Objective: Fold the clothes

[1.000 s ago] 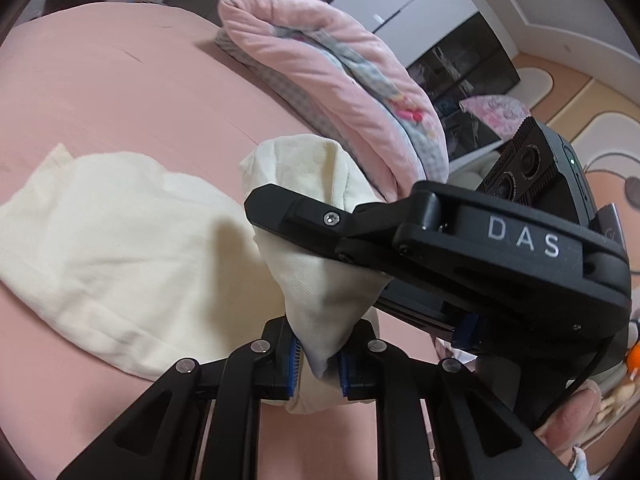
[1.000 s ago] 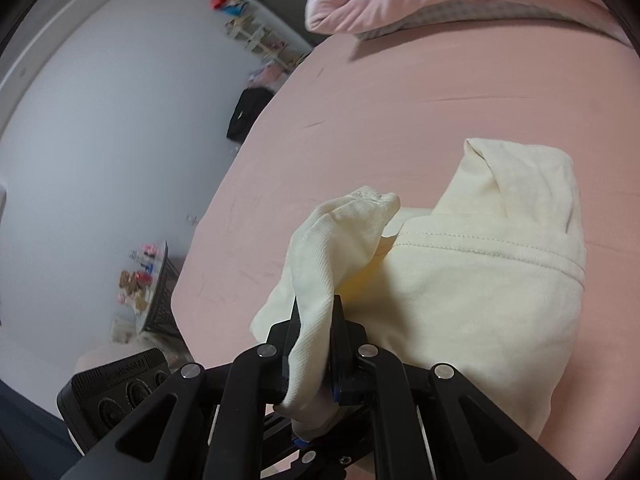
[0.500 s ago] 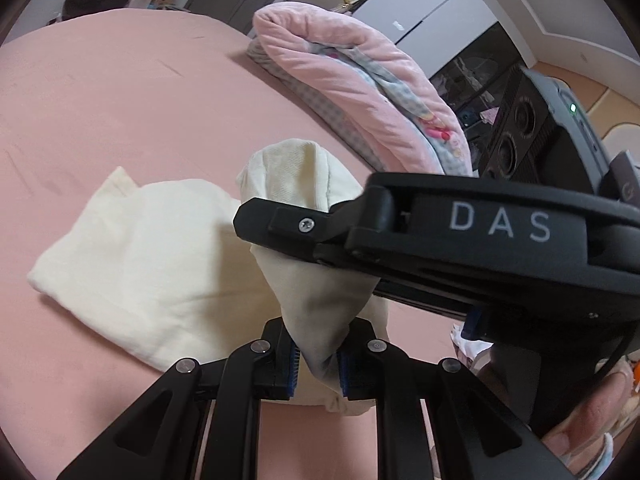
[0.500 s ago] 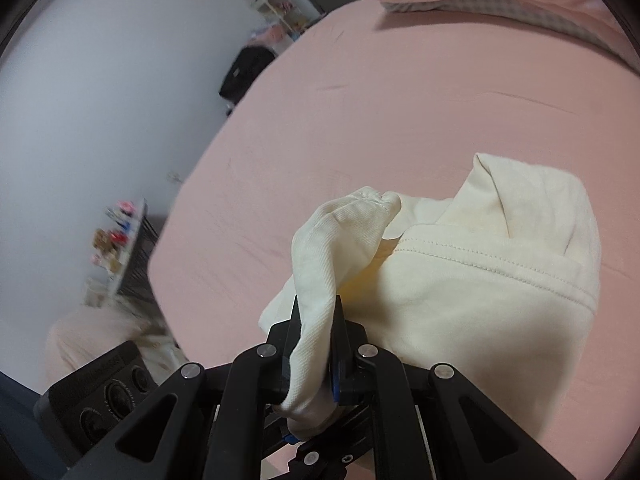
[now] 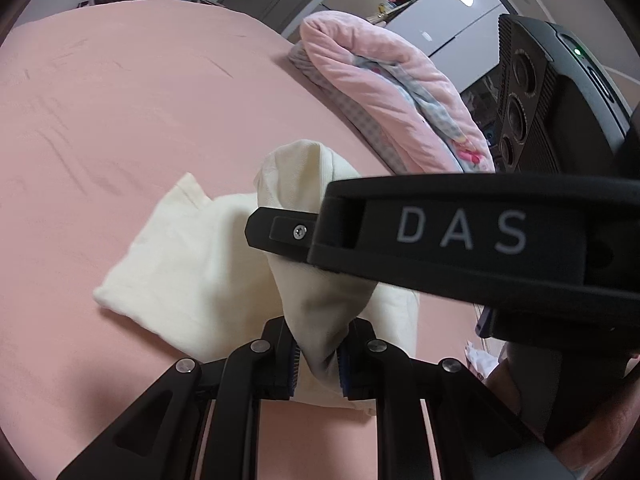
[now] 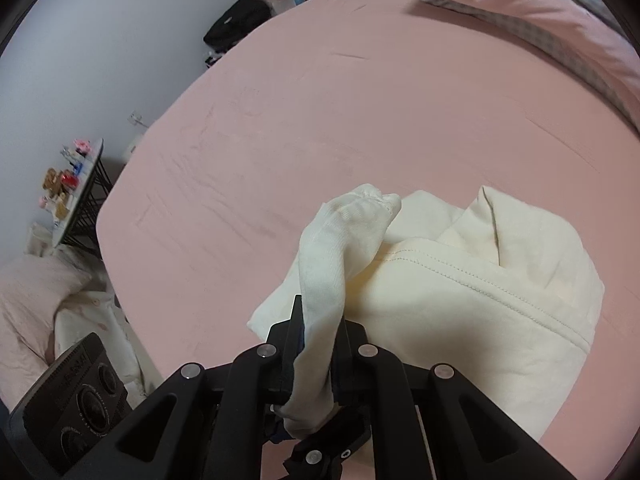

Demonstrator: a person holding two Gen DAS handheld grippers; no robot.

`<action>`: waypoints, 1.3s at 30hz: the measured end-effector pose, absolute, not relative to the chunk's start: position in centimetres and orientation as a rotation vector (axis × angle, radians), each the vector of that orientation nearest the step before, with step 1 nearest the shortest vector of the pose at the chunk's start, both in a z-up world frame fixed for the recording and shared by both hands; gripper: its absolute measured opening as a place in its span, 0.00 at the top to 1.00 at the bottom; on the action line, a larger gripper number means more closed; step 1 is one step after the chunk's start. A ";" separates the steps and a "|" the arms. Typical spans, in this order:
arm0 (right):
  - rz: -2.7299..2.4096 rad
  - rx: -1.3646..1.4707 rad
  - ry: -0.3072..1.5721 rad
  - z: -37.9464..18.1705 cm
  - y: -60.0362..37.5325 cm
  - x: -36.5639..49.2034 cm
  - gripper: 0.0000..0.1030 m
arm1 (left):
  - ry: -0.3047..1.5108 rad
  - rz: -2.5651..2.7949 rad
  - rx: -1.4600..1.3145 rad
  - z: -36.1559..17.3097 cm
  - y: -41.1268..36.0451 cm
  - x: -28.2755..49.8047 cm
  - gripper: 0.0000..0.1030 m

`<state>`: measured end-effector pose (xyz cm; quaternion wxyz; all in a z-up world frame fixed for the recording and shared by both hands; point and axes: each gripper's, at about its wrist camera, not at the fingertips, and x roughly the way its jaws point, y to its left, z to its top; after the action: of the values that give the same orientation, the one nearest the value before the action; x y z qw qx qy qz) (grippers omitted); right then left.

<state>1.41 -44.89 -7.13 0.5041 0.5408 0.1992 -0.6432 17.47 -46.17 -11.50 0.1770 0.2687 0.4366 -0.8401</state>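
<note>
I have both grippers clamped on the cream garment (image 5: 192,264) — left gripper (image 5: 318,360) on one bunched end, right gripper (image 6: 318,354) on a ribbed edge. Its body lies ahead on the pink bed (image 6: 320,100), so I judge the fold goes forward.

The black right gripper body marked DAS (image 5: 460,240) hides part of the cream cotton garment (image 5: 192,264), while the pink quilted blanket (image 6: 540,8) is cut off at the frame's edge.
</note>
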 end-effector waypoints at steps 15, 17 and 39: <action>-1.471 1.366 0.477 -10.0 -47.4 1.8 0.89 | 1.319 -2.259 0.752 -14.4 -48.5 19.6 0.87; -1.462 1.363 0.461 -10.1 -47.4 1.6 0.89 | 1.281 -2.258 0.764 -14.3 -48.5 19.5 0.87; -1.692 1.259 0.341 -4.0 -39.9 -5.7 0.32 | 1.374 -2.146 0.805 -16.5 -48.7 21.0 0.84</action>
<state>-5.70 -39.89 -4.05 0.4815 0.5165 0.1399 -0.6941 20.99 -48.68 -16.50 0.2326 0.2929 0.5003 -0.7809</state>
